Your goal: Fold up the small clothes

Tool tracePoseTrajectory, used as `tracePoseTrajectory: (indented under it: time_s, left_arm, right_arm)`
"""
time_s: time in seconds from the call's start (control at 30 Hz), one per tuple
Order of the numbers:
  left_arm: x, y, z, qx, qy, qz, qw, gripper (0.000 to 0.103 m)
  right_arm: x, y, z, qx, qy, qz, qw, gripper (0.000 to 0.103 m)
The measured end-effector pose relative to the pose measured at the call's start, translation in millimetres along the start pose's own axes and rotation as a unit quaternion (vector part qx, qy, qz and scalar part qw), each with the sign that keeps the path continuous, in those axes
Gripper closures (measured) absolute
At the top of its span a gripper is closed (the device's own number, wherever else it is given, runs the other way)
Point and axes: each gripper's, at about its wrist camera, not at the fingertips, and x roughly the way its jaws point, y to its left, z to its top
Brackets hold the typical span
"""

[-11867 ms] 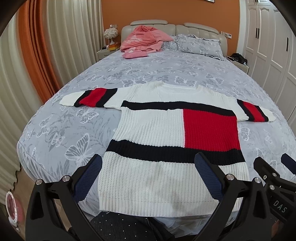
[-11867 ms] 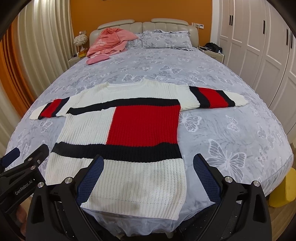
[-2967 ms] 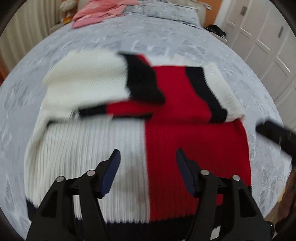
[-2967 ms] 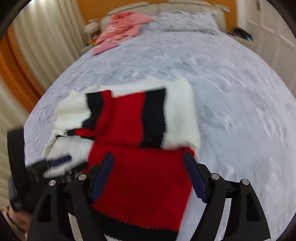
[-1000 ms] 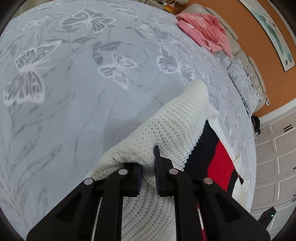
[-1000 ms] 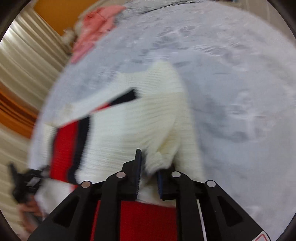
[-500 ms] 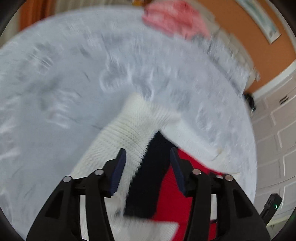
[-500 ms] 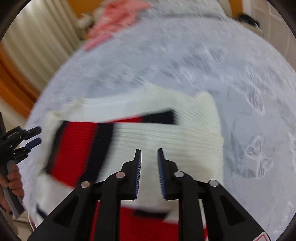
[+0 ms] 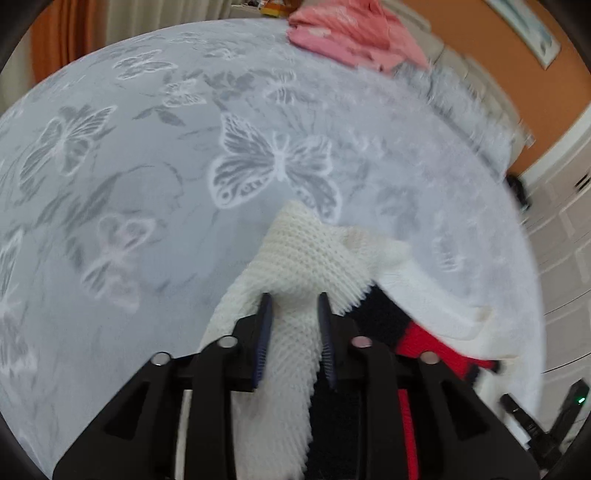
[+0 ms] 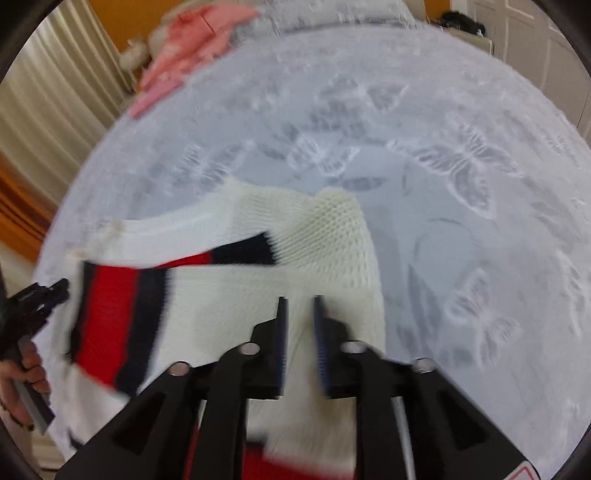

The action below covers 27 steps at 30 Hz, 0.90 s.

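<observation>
A white knit sweater (image 10: pixel 325 236) with red and navy stripes lies on the bed, its sleeves folded in over the body. In the left wrist view my left gripper (image 9: pixel 294 301) is shut on a bunched white fold of the sweater (image 9: pixel 303 254) at its left shoulder corner. In the right wrist view my right gripper (image 10: pixel 299 301) hovers over the white knit near the right shoulder, its jaws nearly closed with a narrow gap and nothing visibly between them. The left gripper also shows at the left edge of the right wrist view (image 10: pixel 37 299).
The bed (image 9: pixel 129 155) has a grey bedspread with butterfly print. Pink clothes (image 9: pixel 351 33) lie near the headboard. Curtains (image 10: pixel 55 81) hang on the left and white wardrobe doors (image 9: pixel 565 236) stand on the right.
The left gripper, open half a second ago, has closed on the white shoulder fold. The right gripper has let go of the sweater and now sits just above it.
</observation>
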Motion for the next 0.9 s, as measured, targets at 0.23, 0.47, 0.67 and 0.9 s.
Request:
tracePoseTrajectory:
  time_s: [0.23,0.47,0.67,0.9]
  left_arm:
    - [-96.8,54.0,-96.4,0.068,0.033,0.005,0.9971,0.037]
    - [-127.0,118.1,-198.6,0.048,0.126,0.046,0.9898,0.037]
    - [-145.9,129.2,-235.1,0.005,0.098,0.037,0.9945,0.028]
    - [-146.7,129.6,-249.5,-0.042,0.101,-0.009,0.994,0.027]
  right_arm:
    - [-97.2,-16.6,-125.6,-0.024,0.013,0.007,1.0,0.039]
    - [-124.3,-20.6,-252.9,-0.004,0.116,0.015,0.993,0.039]
    - [-108.8,-8.1,-306.8,0.025,0.176,0.033,0.983,0.027]
    - [-105.5,2.8,-308.0,0.064,0.138,0.068,0.986,0.04]
